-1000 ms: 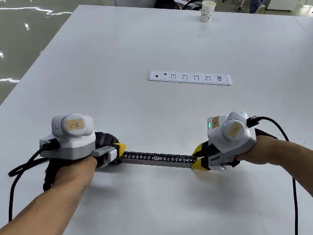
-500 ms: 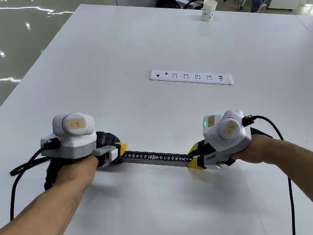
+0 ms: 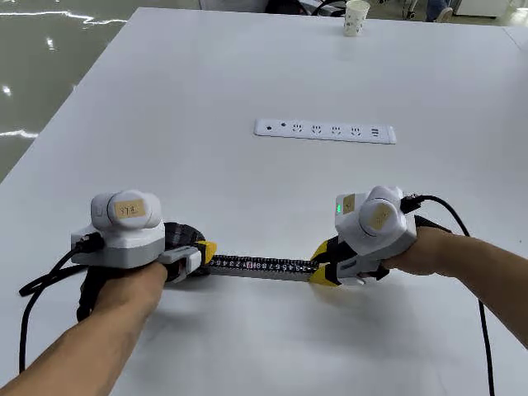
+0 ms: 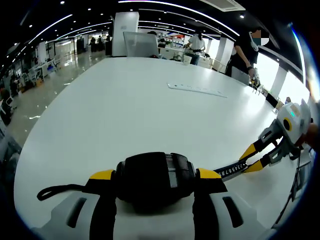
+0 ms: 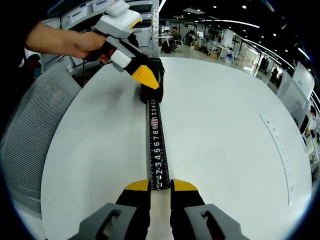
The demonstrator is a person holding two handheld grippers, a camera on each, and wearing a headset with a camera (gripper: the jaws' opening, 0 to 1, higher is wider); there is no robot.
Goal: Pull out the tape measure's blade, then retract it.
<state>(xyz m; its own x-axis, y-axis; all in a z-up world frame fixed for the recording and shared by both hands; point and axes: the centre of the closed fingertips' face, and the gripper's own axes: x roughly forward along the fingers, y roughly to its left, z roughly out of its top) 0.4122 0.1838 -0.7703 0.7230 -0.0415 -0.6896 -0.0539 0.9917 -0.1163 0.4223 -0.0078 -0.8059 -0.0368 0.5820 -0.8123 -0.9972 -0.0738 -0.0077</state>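
1. Black tape measure (image 4: 155, 177) sits on the white table (image 3: 247, 74) near the person's edge. The left gripper (image 3: 196, 254) has its yellow-tipped jaws squeezed onto the sides of the case, so that's a solid clamp.
2. The blade (image 5: 156, 145) is partly out. It lies flat on the table and runs straight from the case to the right gripper (image 5: 160, 186), whose tips are pinched together on the blade's free end.
3. Can't tell from this alone whether it's the pull or the feed-back half. My guess is the handling is the same either way.
4. Keep the right gripper moving dead in line with the case mouth. Any sideways angle and the blade probably kinks or scrapes the slot.
5. Keep the left clamp firm and the case planted so it doesn't twist or drag along.
6. For the retract, I'd walk the pinched end back slowly instead of just letting go. A free blade likely whips in and can knock the case out of the jaws.
7. The power strip (image 3: 325, 130) and paper cup (image 3: 356, 16) are well apart from all this, so they're no obstacle.
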